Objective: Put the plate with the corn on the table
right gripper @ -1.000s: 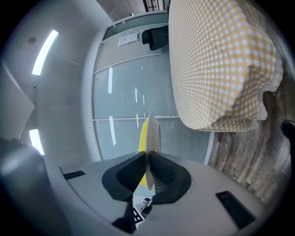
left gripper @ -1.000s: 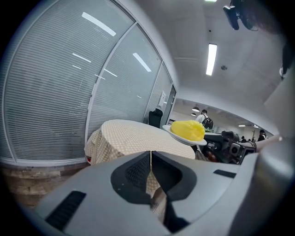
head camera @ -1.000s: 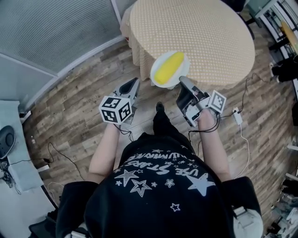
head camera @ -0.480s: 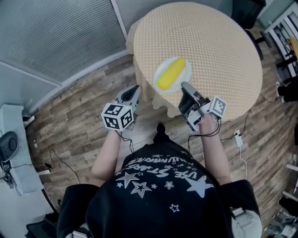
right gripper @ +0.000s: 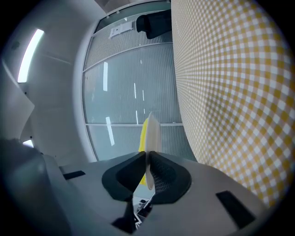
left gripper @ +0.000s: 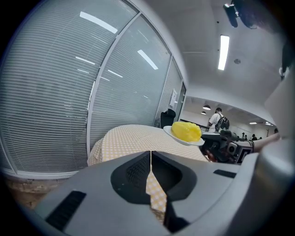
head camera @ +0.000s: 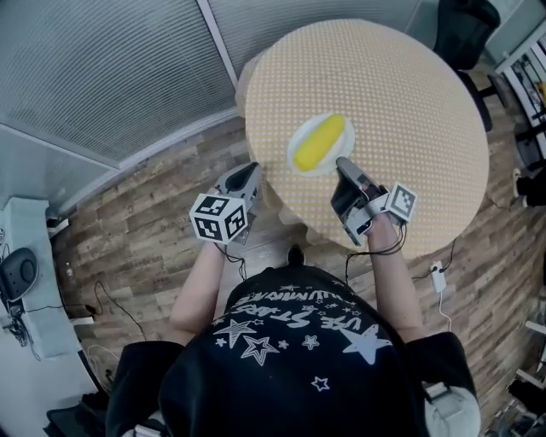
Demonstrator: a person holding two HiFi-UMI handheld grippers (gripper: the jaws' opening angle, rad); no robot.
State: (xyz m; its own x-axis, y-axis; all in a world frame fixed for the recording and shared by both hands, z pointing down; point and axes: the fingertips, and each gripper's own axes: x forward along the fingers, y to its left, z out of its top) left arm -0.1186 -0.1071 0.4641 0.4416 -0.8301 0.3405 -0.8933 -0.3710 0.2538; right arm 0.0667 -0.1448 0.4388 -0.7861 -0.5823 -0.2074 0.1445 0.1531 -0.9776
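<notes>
The desk (head camera: 409,94) lies open from its centre to its far edge; only the plate (head camera: 299,136) hangs over the near edge. A dark chair (head camera: 465,21) crowds the far edge.

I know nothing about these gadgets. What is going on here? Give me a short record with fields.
Setting: a person stands at a round table covered with a checked cloth
Right tongs: shut on the near rim of the plate
Plate: carries one yellow corn cob; held above the table near its edge, not yet set down
Left tongs: shut and empty, beside the table's edge
</notes>
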